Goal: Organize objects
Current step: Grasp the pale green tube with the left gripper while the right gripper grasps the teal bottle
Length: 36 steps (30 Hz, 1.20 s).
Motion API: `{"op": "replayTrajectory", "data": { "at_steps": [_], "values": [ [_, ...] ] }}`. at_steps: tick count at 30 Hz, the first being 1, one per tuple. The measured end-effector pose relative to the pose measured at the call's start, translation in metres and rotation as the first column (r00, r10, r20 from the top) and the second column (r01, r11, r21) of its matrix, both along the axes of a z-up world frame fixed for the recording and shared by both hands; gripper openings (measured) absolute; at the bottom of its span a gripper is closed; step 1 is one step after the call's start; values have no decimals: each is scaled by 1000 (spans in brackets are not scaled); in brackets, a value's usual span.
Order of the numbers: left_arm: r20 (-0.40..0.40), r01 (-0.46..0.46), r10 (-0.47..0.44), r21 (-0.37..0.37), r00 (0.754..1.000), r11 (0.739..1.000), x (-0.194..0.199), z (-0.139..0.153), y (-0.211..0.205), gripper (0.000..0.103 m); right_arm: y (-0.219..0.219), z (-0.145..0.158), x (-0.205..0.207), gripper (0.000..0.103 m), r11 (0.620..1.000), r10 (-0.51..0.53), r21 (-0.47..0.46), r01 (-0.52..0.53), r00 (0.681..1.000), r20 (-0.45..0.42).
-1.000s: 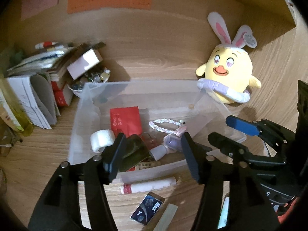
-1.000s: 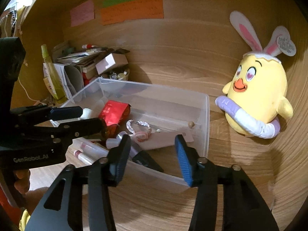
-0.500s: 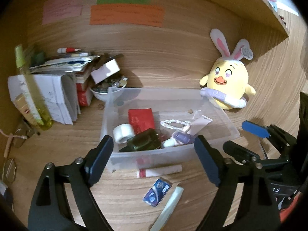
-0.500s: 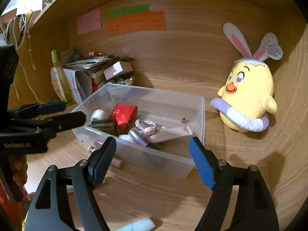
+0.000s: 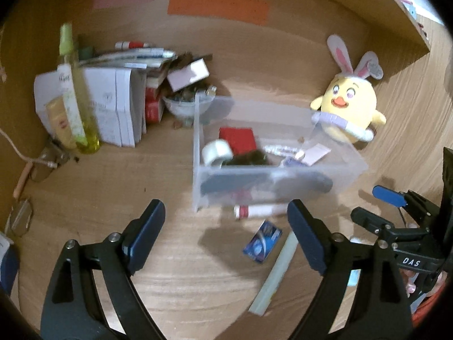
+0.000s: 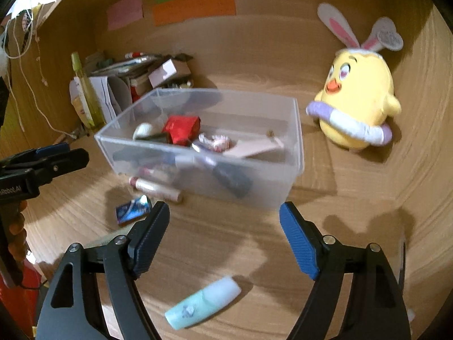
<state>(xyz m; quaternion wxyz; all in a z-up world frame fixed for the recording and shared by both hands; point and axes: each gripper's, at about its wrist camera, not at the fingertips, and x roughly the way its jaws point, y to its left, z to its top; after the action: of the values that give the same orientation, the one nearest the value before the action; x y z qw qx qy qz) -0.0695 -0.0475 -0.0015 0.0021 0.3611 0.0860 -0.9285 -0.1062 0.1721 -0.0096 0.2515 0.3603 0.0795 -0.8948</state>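
Observation:
A clear plastic bin [image 5: 198,153] [image 6: 294,138] on the wooden desk holds a red box [image 5: 237,139], a tape roll [image 5: 216,152], a dark item and other small things. In front of it lie a white tube with a red cap [image 5: 259,211] [image 6: 154,186], a blue packet [image 5: 262,240] [image 6: 133,209] and a pale flat stick [image 5: 276,272]. A mint-green tube [image 6: 202,303] lies near my right gripper [image 6: 223,232]. Both my left gripper [image 5: 226,231] and my right gripper are open, empty and held back from the bin.
A yellow chick plush with rabbit ears [image 5: 349,110] [image 6: 358,99] leans on the right wall. Books, papers, a bowl of small items [image 5: 185,103] and a yellow-green bottle [image 5: 76,96] crowd the back left. Coloured notes [image 5: 218,4] hang on the back wall.
Both grippers have pulled back from the bin and opened wide. The dark item my left gripper held over the bin now lies inside it.

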Motion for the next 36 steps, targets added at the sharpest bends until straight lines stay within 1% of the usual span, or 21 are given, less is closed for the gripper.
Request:
{"op": "replayTrajectory", "data": {
  "at_steps": [7, 12, 15, 17, 20, 21, 23, 24, 25, 26, 28, 29, 31, 33, 36],
  "values": [
    [56, 26, -27, 8, 998, 1000, 11, -24, 5, 89, 5, -21, 13, 78, 999, -27, 40, 25, 999, 48],
    [108, 70, -75, 51, 991, 996, 14, -40, 16, 89, 8, -33, 24, 78, 997, -44, 68, 39, 997, 69],
    [126, 101, -106, 49, 986, 994, 16, -47, 26, 89, 11, -36, 31, 78, 998, -41, 48, 37, 995, 86],
    [127, 121, -125, 33, 984, 992, 18, -49, 34, 89, 11, -37, 36, 78, 999, -29, 23, 27, 995, 99],
    [132, 132, -132, 12, 982, 991, 19, -53, 40, 89, 11, -42, 40, 77, 1000, -29, 14, 28, 994, 106],
    [139, 136, -136, 14, 981, 991, 18, -55, 41, 87, 12, -45, 40, 77, 1000, -27, 12, 26, 993, 114],
    [145, 141, -143, 21, 979, 990, 17, -56, 43, 80, 12, -48, 41, 77, 1000, -26, 12, 25, 992, 122],
    [151, 147, -149, 23, 977, 989, 17, -58, 45, 73, 13, -49, 41, 75, 1000, -29, 12, 28, 992, 121],
    [156, 153, -155, 24, 976, 988, 16, -59, 46, 69, 14, -49, 42, 71, 999, -31, 15, 30, 993, 113],
    [151, 153, -153, 12, 977, 988, 17, -59, 48, 67, 14, -48, 42, 69, 999, -30, 19, 28, 994, 110],
    [149, 163, -162, 5, 975, 987, 18, -59, 52, 58, 15, -48, 44, 58, 999, -26, 26, 23, 995, 102],
    [150, 174, -173, 7, 973, 985, 18, -59, 55, 54, 15, -48, 44, 56, 999, -22, 28, 19, 995, 98],
    [151, 191, -190, 9, 970, 982, 17, -59, 59, 45, 15, -48, 46, 46, 999, -13, 37, 10, 996, 88],
    [152, 213, -213, 15, 965, 977, 16, -59, 64, 42, 13, -49, 49, 39, 999, -4, 47, 1, 997, 76],
    [151, 231, -227, -4, 962, 973, 13, -59, 73, 41, 12, -49, 50, 31, 999, 10, 50, -13, 998, 63]
  ]
}}
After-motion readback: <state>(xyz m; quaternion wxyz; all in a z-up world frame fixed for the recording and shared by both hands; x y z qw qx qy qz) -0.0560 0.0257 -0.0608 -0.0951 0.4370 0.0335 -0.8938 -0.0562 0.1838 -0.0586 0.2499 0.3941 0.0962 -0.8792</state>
